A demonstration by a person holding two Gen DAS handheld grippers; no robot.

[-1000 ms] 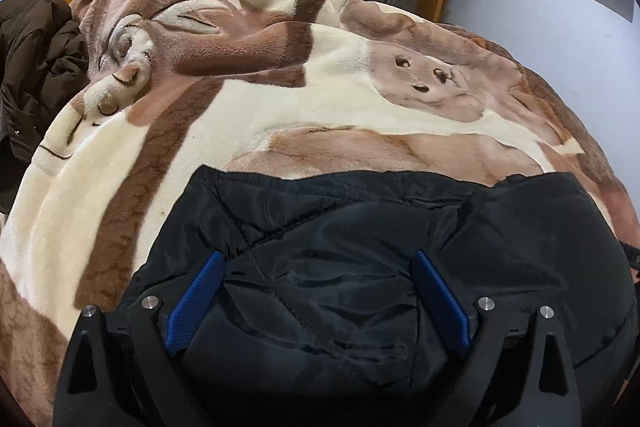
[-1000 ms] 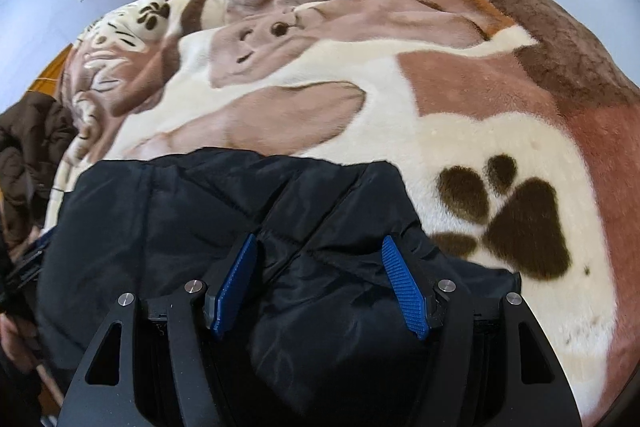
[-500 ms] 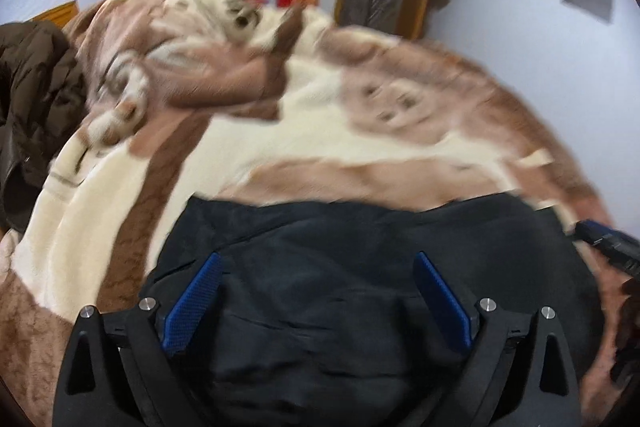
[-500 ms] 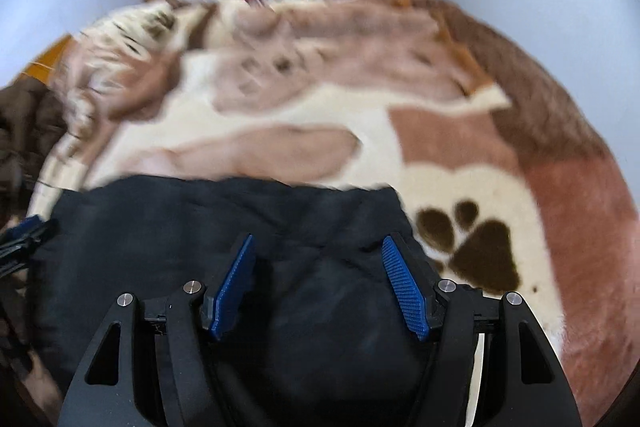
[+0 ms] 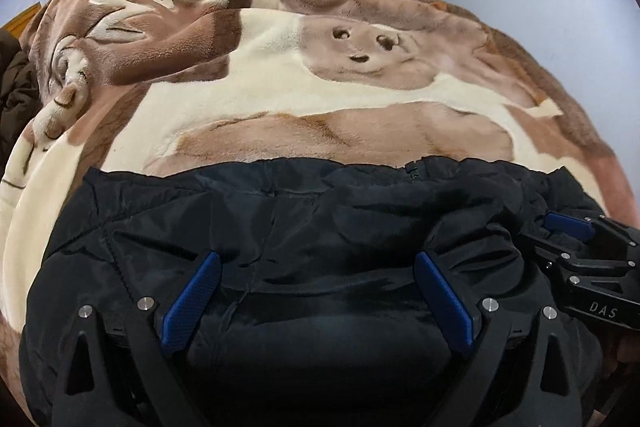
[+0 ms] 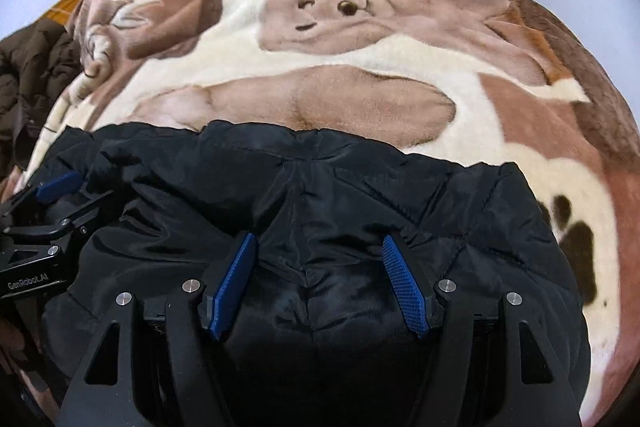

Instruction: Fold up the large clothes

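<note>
Black quilted padded jacket (image 5: pixel 304 235) is seen in the left wrist view lying on the near part of a plush brown-and-cream animal-print blanket (image 5: pixel 280 99) that covers the bed, with its far hem running straight across the pile. The left gripper (image 5: pixel 318 301) is held with its blue-padded jaws spread wide over a raised roll of the shell fabric; nothing is clamped. The right gripper (image 5: pixel 576 247) is visible at the jacket's right edge. In the right wrist view, the same jacket (image 6: pixel 360 195) fills the foreground, and the right gripper (image 6: pixel 320 287) is likewise held apart above a puckered seam, with fabric bulging between the jaws but not pinched. The left gripper (image 6: pixel 48 211) is seen at the left edge, near a dark brown padded coat (image 6: pixel 32 67). The garment is judged soft, bulky and light, with a smooth shell likely to slip; hold is best taken at a stitched seam or doubled hem, where several layers are gathered.
</note>
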